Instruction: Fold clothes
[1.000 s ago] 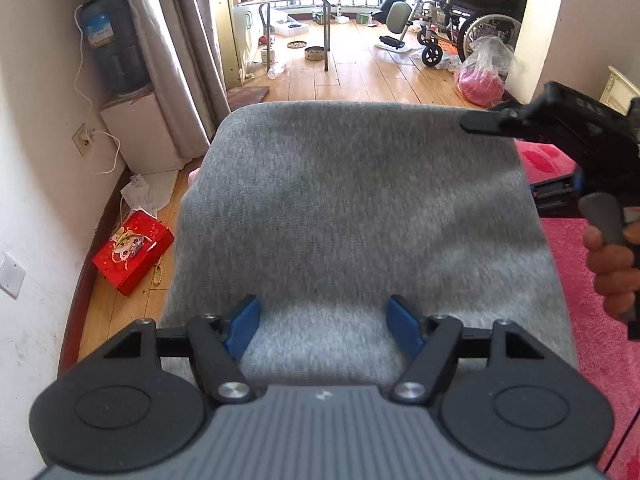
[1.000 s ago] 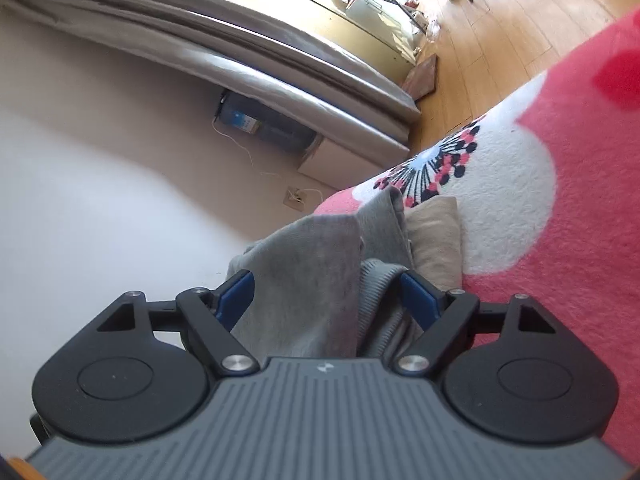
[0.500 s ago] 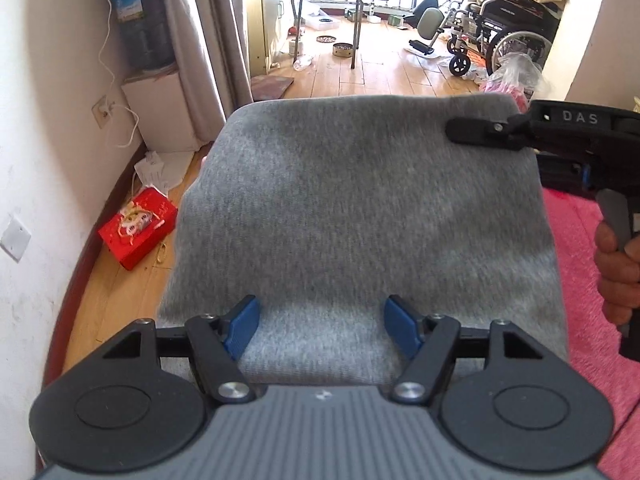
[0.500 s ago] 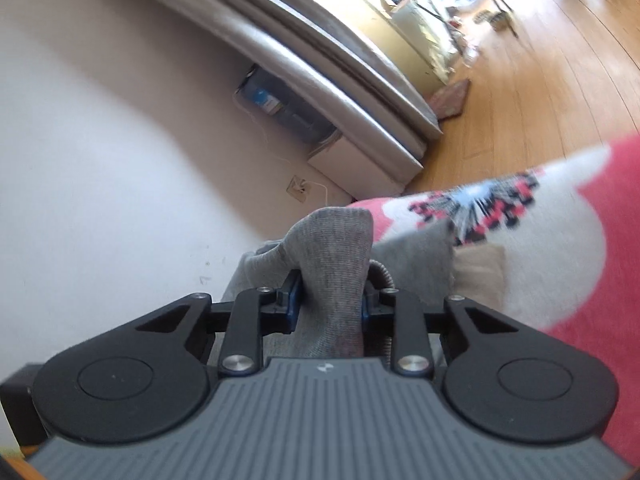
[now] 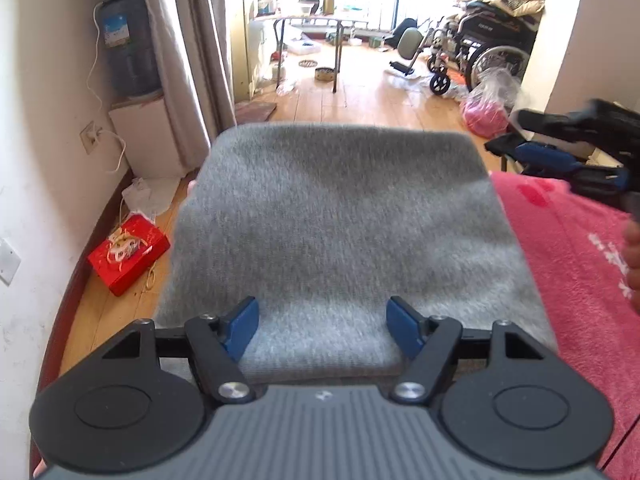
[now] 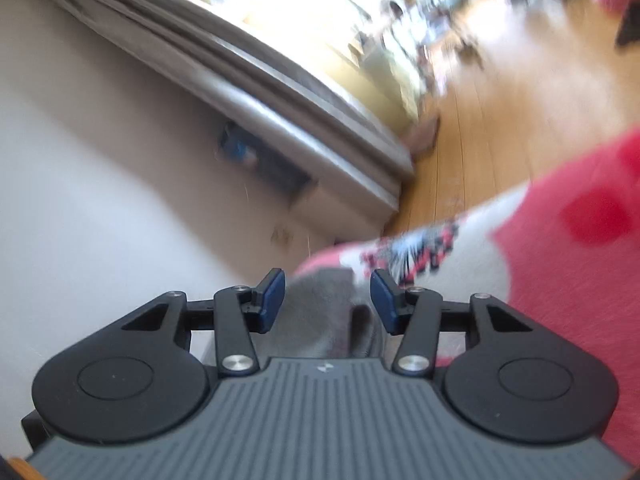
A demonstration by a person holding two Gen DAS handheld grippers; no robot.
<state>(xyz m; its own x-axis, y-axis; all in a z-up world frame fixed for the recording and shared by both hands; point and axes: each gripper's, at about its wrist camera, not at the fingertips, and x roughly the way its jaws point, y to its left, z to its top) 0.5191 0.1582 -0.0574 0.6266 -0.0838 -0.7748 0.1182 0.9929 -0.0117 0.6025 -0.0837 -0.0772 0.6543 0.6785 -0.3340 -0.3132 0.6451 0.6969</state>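
A folded grey knit garment [image 5: 344, 236] lies flat on a pink blanket [image 5: 580, 264], its left side reaching the bed's edge. My left gripper [image 5: 322, 326] is open just above the garment's near edge, with nothing between its blue pads. My right gripper [image 5: 560, 160] shows in the left wrist view, off the garment's far right corner, open. In the blurred right wrist view the right gripper [image 6: 326, 294] is open and empty, with a bit of grey garment [image 6: 320, 316] below the pads.
The bed's left edge drops to a wooden floor [image 5: 360, 96] with a red box [image 5: 128, 250]. A white wall, curtain [image 5: 188, 60] and water dispenser [image 5: 128, 60] stand on the left. A table and wheelchairs [image 5: 480, 52] are far behind.
My right gripper was shut on the garment's far right corner half a second ago; it has opened, let go and pulled away to the right. The garment now lies flat.
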